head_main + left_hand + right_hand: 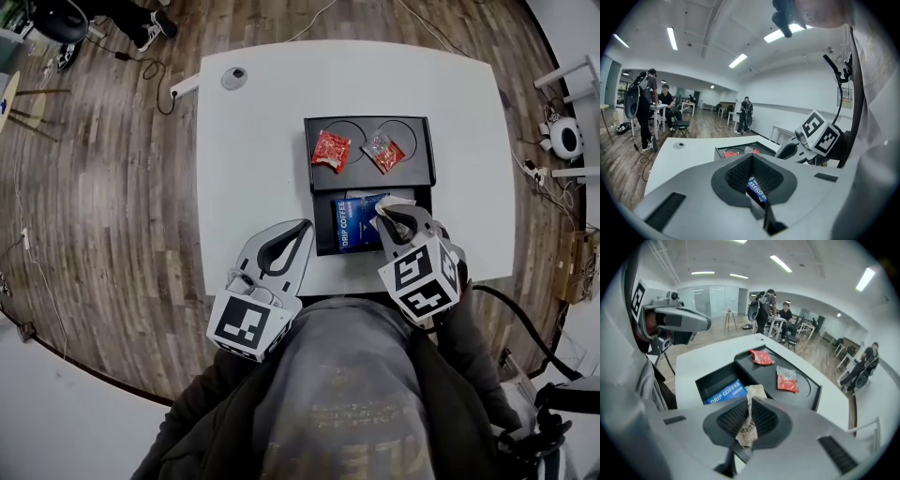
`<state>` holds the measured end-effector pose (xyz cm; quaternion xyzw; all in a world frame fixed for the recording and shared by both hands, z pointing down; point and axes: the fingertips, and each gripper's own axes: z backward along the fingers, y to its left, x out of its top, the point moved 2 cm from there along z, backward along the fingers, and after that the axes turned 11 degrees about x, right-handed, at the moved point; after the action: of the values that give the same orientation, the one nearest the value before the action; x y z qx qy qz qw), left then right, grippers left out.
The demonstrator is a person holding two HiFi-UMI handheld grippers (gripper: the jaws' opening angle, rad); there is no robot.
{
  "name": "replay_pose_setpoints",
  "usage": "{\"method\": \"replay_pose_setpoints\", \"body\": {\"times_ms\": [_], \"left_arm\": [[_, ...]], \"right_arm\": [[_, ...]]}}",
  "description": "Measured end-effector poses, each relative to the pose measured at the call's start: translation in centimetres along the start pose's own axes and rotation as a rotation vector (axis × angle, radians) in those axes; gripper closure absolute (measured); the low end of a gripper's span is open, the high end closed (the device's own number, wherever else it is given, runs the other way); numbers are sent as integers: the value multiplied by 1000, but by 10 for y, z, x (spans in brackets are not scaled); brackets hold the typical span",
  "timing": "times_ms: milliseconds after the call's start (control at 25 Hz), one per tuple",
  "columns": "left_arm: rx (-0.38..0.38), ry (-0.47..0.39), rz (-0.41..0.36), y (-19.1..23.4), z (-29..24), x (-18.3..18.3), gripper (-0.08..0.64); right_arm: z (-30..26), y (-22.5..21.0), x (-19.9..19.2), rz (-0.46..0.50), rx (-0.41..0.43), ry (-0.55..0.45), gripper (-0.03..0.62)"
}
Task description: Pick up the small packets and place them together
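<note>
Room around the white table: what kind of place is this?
Probably an office or lab workroom: people stand and sit about, long ceiling lights run overhead, and the floor is wood.

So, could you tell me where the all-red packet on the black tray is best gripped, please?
Probably from above, pinching a corner or edge: the all-red packet lies flat in a shallow round recess of the black tray, whose raised rim would block tongs coming in sideways.

left gripper (300,228), right gripper (387,212): grey shells, black-white marker cubes (424,279) | wear: grey top (347,394), dark sleeves (467,352)
</note>
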<state>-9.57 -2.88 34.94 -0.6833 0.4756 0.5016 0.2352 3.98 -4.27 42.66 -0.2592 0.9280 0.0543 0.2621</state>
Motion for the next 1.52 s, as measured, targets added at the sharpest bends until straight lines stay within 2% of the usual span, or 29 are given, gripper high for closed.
{"method": "replay_pose_setpoints", "body": {"times_ms": [320, 520, 720, 880, 1040, 1160, 1440, 1520], "left_arm": [[31, -52, -16, 0, 12, 11, 557], [65, -40, 2, 9, 14, 13, 557], [113, -14, 23, 26, 10, 11, 557], [144, 14, 37, 41, 3, 7, 557], [160, 44, 60, 49, -4, 3, 557], [160, 60, 70, 53, -11, -1, 557], [144, 68, 73, 54, -19, -3, 557], [142, 66, 71, 53, -18, -2, 557]], "right_arm": [[34, -12, 41, 54, -76, -147, 563], [49, -56, 60, 59, -165, -185, 561], [42, -103, 68, 39, -212, -166, 561], [16, -122, 70, 22, -177, -141, 561], [-9, -123, 68, 0, -99, -120, 541], [-20, -125, 68, -15, -79, -109, 534], [-22, -124, 70, -81, -32, -163, 507], [-20, -121, 71, -90, -10, -180, 463]]}}
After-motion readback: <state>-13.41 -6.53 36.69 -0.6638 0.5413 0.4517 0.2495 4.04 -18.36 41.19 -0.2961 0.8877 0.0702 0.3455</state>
